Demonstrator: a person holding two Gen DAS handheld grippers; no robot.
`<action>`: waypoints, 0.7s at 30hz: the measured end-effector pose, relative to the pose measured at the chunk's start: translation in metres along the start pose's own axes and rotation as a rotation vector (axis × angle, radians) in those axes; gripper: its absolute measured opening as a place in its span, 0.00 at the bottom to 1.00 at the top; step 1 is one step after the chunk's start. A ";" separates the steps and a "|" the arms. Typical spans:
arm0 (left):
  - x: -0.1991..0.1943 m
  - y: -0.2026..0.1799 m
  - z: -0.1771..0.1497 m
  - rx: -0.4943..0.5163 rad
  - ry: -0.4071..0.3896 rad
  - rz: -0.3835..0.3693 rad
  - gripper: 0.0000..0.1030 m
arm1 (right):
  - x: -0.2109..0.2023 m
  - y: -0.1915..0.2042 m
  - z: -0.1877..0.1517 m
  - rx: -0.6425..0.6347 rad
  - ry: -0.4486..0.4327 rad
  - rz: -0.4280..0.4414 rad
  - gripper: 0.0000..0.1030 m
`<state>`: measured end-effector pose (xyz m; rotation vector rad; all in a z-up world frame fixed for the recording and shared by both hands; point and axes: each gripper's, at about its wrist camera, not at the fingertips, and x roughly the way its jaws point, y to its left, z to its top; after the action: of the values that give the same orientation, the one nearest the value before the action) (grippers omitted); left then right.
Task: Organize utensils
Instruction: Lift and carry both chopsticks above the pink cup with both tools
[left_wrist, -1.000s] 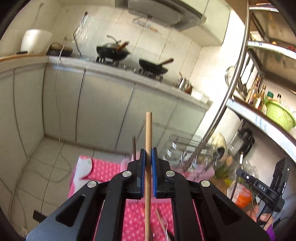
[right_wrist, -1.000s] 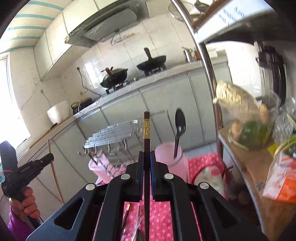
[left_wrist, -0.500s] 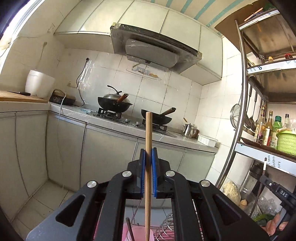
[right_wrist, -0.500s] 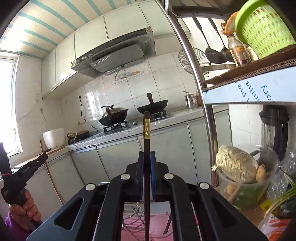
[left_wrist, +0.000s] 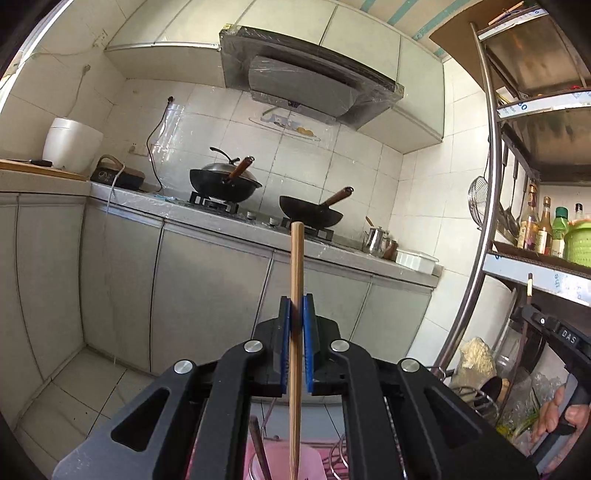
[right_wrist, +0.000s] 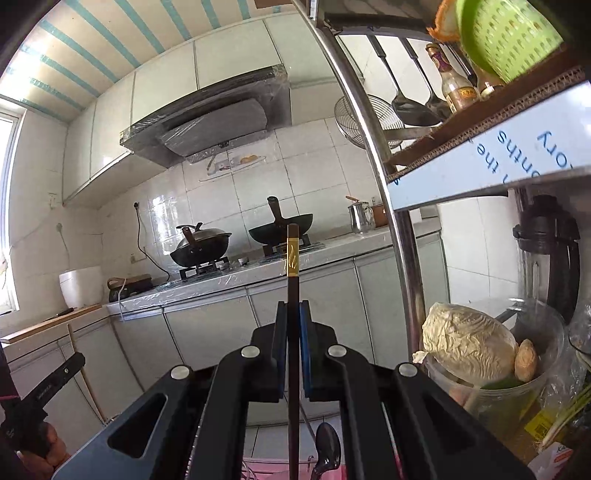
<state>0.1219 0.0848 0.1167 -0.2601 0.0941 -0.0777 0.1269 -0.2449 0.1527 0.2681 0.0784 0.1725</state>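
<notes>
My left gripper (left_wrist: 295, 314) is shut on a light wooden chopstick (left_wrist: 296, 266) that stands upright, its lower end over a pink cup (left_wrist: 280, 461) that holds a dark utensil handle (left_wrist: 258, 443). My right gripper (right_wrist: 291, 321) is shut on a dark chopstick with a gold band (right_wrist: 292, 258), also upright. A black spoon (right_wrist: 327, 450) stands just below it, by a pink surface (right_wrist: 258, 470). The other hand-held gripper shows at the right edge of the left wrist view (left_wrist: 554, 332) and at the left edge of the right wrist view (right_wrist: 48, 384).
A metal shelf rack (left_wrist: 484, 221) with bottles and a green basket (left_wrist: 580, 240) stands on the right. A bowl with cabbage (right_wrist: 469, 347) and a blender (right_wrist: 550, 254) sit on the shelf. Grey counter cabinets (left_wrist: 203, 295) with two woks (left_wrist: 225, 181) lie ahead. A wire rack (left_wrist: 343, 454) is beside the cup.
Both grippers have tilted upward with their chopsticks. The pink cloth and dish rack have dropped to the bottom edge, and the hood and upper cabinets have come into view.
</notes>
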 end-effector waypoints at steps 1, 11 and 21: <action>-0.001 0.001 -0.006 0.006 0.006 0.000 0.06 | -0.001 -0.003 -0.003 0.005 -0.010 -0.002 0.06; -0.009 0.000 0.016 0.003 -0.073 -0.003 0.06 | -0.006 0.008 0.020 -0.034 -0.096 0.005 0.06; -0.002 0.000 -0.012 0.043 -0.004 0.007 0.06 | 0.014 -0.016 -0.003 0.077 -0.057 0.014 0.06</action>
<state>0.1188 0.0820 0.1050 -0.2173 0.0890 -0.0722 0.1429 -0.2569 0.1444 0.3505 0.0271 0.1759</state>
